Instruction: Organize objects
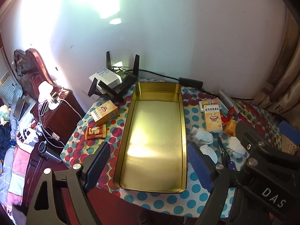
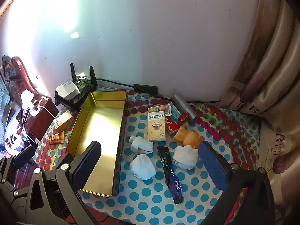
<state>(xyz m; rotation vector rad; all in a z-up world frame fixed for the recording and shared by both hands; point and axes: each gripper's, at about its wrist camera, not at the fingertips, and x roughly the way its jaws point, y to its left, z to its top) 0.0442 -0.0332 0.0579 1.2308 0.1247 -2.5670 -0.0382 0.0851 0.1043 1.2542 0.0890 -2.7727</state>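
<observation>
Hovering with jaws apart, both tools are empty; advise gripping a sock centrally, then clearing the tin rim.

The right gripper's body hides the counter's near right corner in the left wrist view. A right finger covers part of the gold tin's floor. A red packet lies half-hidden under a smiling-face box. Print on the dark sachet is too small to read.
</observation>
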